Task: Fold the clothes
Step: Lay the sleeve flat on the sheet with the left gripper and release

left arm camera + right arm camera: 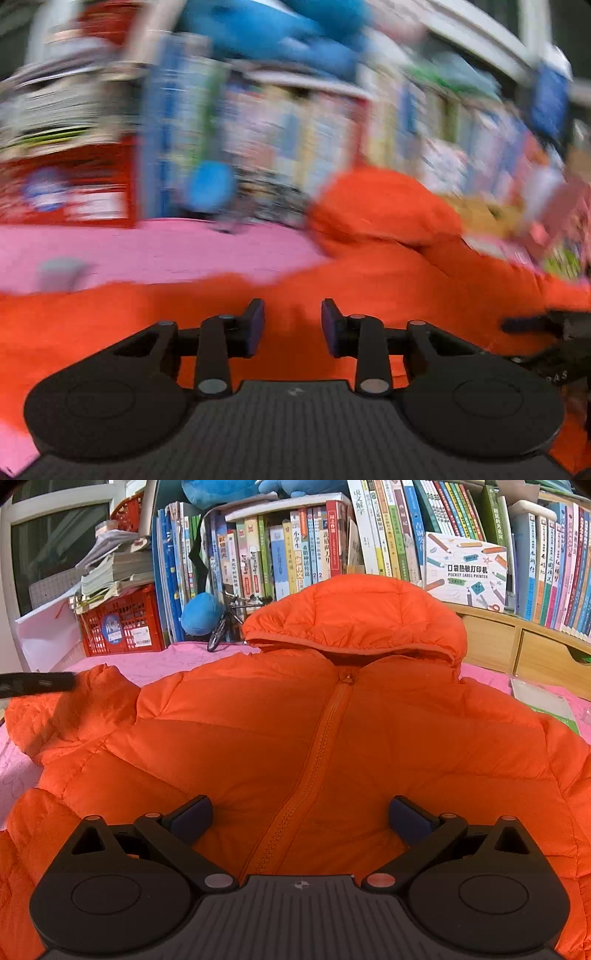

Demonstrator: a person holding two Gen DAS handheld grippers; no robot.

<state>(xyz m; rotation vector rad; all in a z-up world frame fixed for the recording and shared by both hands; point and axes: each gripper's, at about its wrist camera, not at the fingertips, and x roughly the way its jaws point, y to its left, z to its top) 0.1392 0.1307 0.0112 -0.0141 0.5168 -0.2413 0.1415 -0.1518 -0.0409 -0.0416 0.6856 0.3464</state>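
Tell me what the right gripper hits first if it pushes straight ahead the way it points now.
Most likely the orange jacket itself: the right gripper is open and aimed along the zipper of the zipped front, toward the hood. How high it sits above the fabric is unclear.

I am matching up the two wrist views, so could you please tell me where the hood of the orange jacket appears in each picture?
Left wrist view: the hood sits right of centre, blurred, above the jacket body.
Right wrist view: the hood is at top centre, above the zipper, in front of the books.
Shared landmark: the red crate, at the left in both.
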